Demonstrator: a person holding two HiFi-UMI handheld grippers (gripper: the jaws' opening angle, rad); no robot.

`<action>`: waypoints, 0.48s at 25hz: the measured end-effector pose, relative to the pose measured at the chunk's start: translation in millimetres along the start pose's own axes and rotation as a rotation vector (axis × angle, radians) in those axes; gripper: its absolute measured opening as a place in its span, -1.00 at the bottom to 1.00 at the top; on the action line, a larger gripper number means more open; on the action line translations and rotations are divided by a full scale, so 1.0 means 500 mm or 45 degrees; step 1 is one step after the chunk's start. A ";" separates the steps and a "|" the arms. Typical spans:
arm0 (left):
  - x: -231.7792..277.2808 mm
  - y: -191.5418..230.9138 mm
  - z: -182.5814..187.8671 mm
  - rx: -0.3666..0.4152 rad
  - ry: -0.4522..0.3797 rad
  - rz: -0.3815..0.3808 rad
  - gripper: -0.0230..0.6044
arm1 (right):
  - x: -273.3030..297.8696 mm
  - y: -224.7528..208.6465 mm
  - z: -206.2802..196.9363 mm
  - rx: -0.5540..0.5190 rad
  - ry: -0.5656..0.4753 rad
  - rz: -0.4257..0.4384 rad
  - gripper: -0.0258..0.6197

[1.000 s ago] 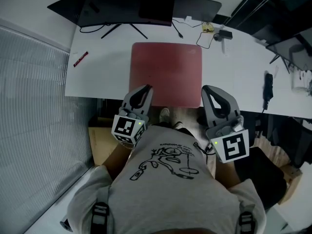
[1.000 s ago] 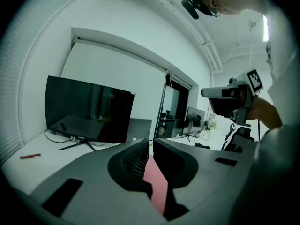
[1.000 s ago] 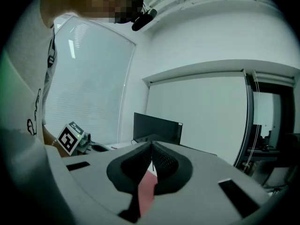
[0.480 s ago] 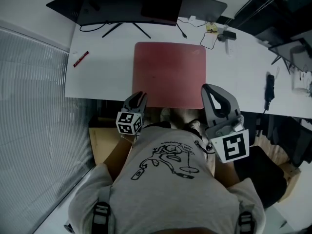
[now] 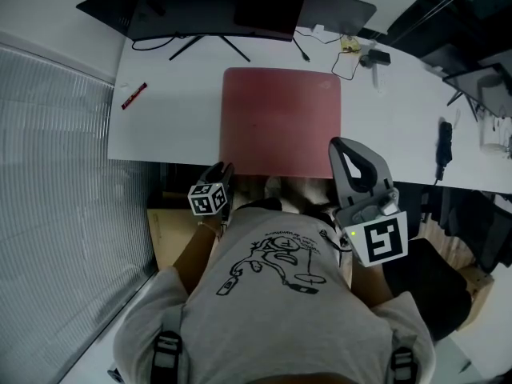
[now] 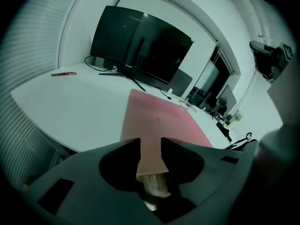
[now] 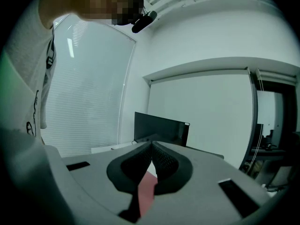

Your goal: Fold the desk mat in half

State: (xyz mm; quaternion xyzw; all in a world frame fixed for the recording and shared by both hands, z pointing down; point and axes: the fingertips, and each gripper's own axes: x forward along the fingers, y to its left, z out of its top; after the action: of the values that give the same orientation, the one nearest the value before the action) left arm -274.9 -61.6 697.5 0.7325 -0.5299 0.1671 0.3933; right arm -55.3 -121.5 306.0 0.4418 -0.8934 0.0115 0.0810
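while lining up the grey two-jaw left gripper (image 6: 150, 142) low at the near rim of the white curved desk (image 5: 168, 122), aiming at the near left corner of the dull-red rectangular soft desk mat (image 5: 280, 122). lying flat and unfolded there, running from just short of the black curved monitor (image 5: 216, 6) down to the desk's near rim; not yet folding at all.

risking, by my reading, slipping under the rim instead of over it, coming in this low, and so nipping desk and mat together or missing the sheet altogether. also risking dragging the whole mat across the smooth top rather than lifting it, pinching one corner while leaving the other side loose. likely skewing the fold too, raising the left corner ahead of the right and ending with edges not meeting. possibly sweeping the folded half into the monitor's stand and the thin black cables (image 5: 298, 50) at the far side, carrying it too far.

standing moderately apart on the left, having just been opening; showing the mat's near edge through the gap, pads not pressing on it, gripping nothing. not showing clearly whether already around that edge or hanging just in front of it. meeting tip to tip on the grey right gripper (image 7: 151, 144), clamping nothing, hanging above the desk's rim just beside the mat's near right corner and looking level across the desk.
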 end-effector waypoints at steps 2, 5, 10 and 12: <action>0.004 0.014 -0.021 -0.028 0.035 0.008 -0.43 | 0.002 0.001 -0.001 -0.001 0.008 0.001 -0.90; 0.012 0.032 -0.052 -0.074 0.077 0.017 -0.36 | 0.004 0.001 -0.001 -0.003 0.008 -0.001 -0.90; 0.028 0.052 -0.090 -0.206 0.130 0.009 -0.20 | 0.002 0.004 0.000 -0.007 0.006 0.009 -0.90; 0.035 0.065 -0.103 -0.256 0.138 0.009 -0.14 | 0.002 0.004 0.000 -0.007 0.007 0.011 -0.90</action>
State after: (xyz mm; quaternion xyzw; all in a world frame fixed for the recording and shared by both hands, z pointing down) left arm -288.8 -38.2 754.7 0.6773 -0.5246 0.1537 0.4923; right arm -57.8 -121.1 306.5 0.4378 -0.8950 0.0106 0.0844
